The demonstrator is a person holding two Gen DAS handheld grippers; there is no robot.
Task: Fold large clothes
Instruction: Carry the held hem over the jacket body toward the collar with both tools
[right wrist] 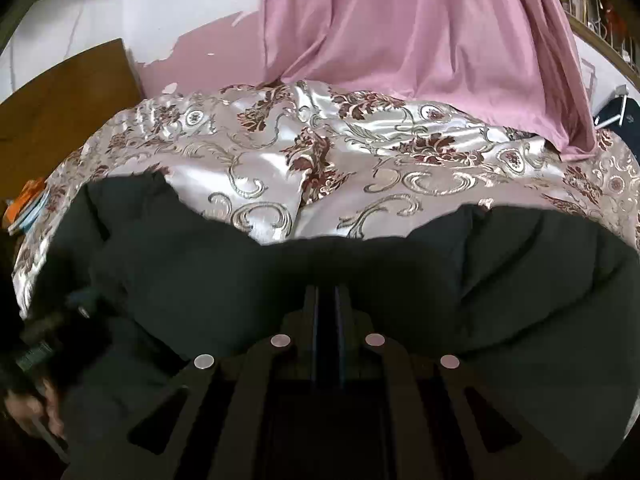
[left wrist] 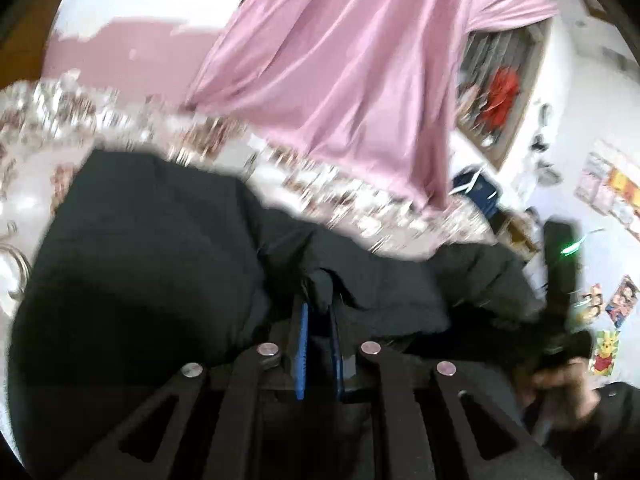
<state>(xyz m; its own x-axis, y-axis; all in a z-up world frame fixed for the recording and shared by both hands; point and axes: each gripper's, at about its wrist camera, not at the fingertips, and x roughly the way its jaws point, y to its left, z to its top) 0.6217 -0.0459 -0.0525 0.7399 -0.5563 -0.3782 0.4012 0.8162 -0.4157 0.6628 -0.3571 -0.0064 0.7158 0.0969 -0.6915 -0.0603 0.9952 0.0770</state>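
The big dark coat [right wrist: 280, 272] lies on the bed, on top of a shiny bedspread [right wrist: 280, 152] with swirly flowers. The left gripper [left wrist: 319, 304] has its blue fingers [left wrist: 302, 344] pinched on a fold of the coat. The right gripper [right wrist: 328, 300] looks pinched on the coat's edge too. To fold well, I think both hands should lift together, keep the edge tight, and lay it down flat. The coat looks puffy and soft, so it may bulge. A smooth pink curtain [right wrist: 420, 28] hangs behind.
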